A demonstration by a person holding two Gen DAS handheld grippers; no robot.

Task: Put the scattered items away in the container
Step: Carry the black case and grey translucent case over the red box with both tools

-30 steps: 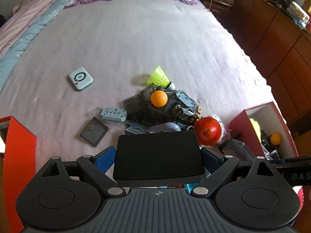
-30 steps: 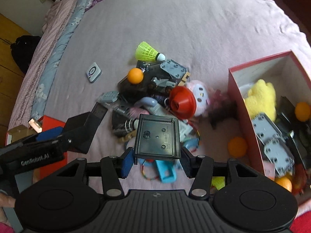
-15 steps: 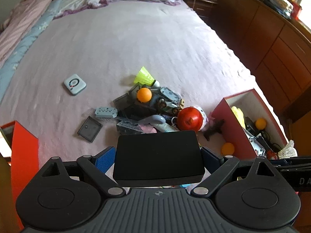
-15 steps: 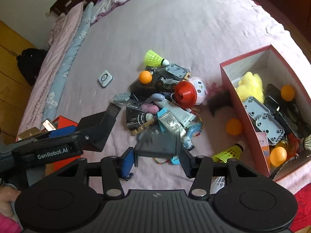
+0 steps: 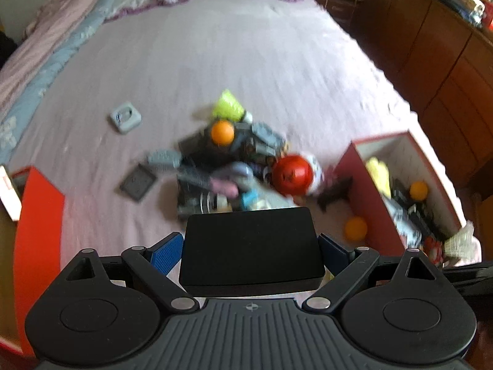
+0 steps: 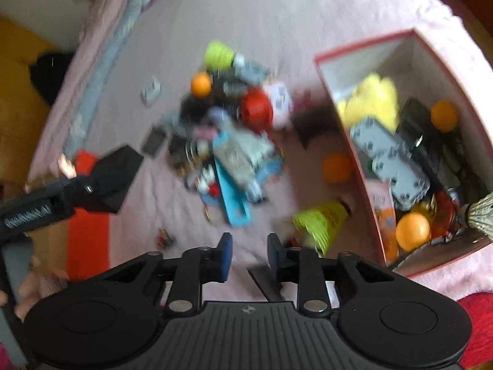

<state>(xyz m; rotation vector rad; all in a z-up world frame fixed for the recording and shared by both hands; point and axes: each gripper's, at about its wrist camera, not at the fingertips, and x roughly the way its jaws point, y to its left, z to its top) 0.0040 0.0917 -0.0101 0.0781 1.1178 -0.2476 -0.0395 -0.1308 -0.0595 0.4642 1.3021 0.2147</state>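
Note:
My left gripper point(image 5: 250, 248) is shut on a flat black box point(image 5: 251, 240) held across its blue pads. The same black box point(image 6: 115, 182) shows at the left of the right wrist view. My right gripper point(image 6: 250, 254) hangs over the bed with its jaws closing and nothing pressed between the pads. A dark flat plate point(image 6: 265, 285) lies just under its fingers. The scattered pile point(image 6: 234, 148) lies ahead, with an orange ball point(image 5: 222, 132), a red cap point(image 5: 292, 174) and a yellow-green shuttlecock point(image 5: 228, 108). The red container point(image 6: 363, 46) at the right holds a yellow plush point(image 6: 372, 101), grey blocks and orange balls.
A loose orange ball point(image 6: 337, 168) and a second shuttlecock point(image 6: 320, 219) lie beside the container. A small white device point(image 5: 125, 119) sits apart on the sheet. A red lid point(image 5: 40, 215) stands at the left bed edge. Wooden cabinets point(image 5: 446, 61) line the right side.
The right gripper has let go of the dark plate it held, and its jaws have narrowed. Both grippers have drawn back from the pile, and more of the container shows. The left still holds the black box.

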